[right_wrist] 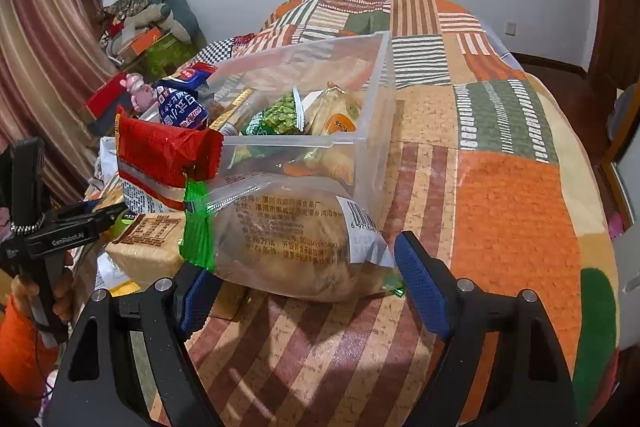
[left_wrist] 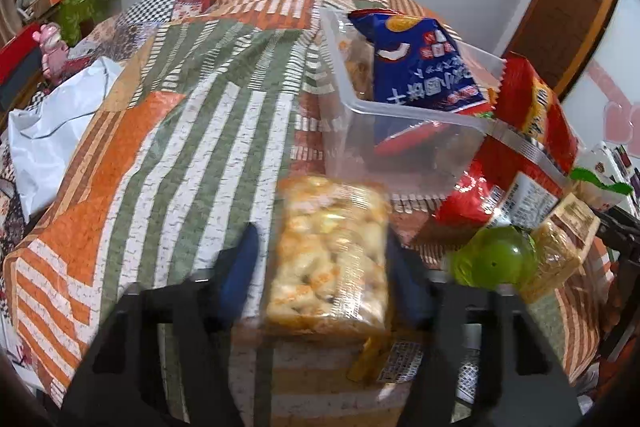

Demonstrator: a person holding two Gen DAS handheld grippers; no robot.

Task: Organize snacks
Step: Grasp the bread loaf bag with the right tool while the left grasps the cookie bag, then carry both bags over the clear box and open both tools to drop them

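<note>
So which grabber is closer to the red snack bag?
Left. The left gripper, with a clear rice-cracker pack between its fingers, sits nearer the red snack bag; the right gripper is farther, around a green-edged pastry pack.

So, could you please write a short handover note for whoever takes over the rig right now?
Left claw: straddles a clear pack of golden pastry pieces on the quilt; grip unclear through blur.
Right claw: open around a clear bread bag with a green end, still lying on the quilt.
Done: the clear bin already holds a blue bag, a green pea pack and other snacks.
Left: both packs, the red bag against the bin, a tan wrapped block and a green ball.
</note>
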